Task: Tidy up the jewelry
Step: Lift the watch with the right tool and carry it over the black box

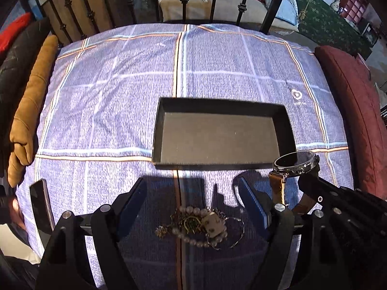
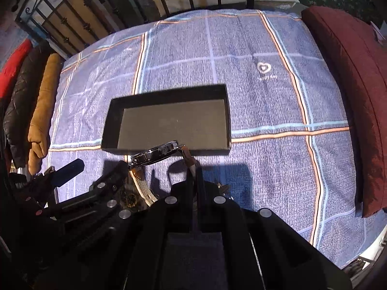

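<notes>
Bed: blue plaid bedspread [image 1: 108,111], work surface.
Tray: shallow black rectangular tray [image 1: 158,130] empty, nothing sorted yet.
Pile: tangled pearl-and-chain jewelry heap [image 1: 200,227] on spread, under released left gripper [image 1: 193,207].
Watch: steel watch, tan leather strap [image 2: 157,153], strap pinched by clenched right gripper [image 2: 193,171], near tray's front edge.

The watch [image 1: 296,163] at the right of the left wrist view has a polished metal case with glossy dark glass and a tan leather-like strap, while the heap of jewelry [image 1: 199,226] at lower centre mixes smooth, softly shining pearl beads with thin gold-coloured metal. The tray [image 1: 158,130] in mid-frame looks like matt black card with a dull grey, felt-like floor. Under everything lies a woven checked bedsheet [image 1: 108,111], coarse in texture and matt.
</notes>
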A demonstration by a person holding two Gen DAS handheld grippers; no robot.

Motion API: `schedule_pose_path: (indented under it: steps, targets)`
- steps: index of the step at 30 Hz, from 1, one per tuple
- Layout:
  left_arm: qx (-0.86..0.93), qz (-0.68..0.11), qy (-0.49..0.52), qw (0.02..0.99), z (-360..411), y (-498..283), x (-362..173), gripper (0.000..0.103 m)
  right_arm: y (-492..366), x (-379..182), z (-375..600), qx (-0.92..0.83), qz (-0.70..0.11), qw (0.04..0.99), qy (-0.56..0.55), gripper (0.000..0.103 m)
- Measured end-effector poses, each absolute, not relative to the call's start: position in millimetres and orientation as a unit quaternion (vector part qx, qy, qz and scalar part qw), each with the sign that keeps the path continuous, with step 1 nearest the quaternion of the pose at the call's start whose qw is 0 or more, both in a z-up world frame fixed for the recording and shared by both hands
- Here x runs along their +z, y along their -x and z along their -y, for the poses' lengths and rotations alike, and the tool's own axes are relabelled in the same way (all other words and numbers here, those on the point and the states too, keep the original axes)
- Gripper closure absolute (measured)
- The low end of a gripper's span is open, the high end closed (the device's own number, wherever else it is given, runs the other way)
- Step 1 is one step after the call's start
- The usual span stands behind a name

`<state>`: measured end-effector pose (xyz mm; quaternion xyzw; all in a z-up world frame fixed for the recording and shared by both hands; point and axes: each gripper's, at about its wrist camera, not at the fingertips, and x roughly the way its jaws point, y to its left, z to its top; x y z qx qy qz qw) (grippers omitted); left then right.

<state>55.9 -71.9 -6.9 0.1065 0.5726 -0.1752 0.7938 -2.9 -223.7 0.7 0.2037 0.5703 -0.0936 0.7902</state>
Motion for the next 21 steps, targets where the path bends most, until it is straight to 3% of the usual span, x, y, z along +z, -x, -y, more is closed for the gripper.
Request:
schedule_pose_path:
  steps: [21]
  targets:
    - [-0.161, -0.546, -0.114, 0.814, 81, -80, 8, 0.028, -31, 8, 228, -0.109, -0.549, 0.801, -0.209, 0.1]
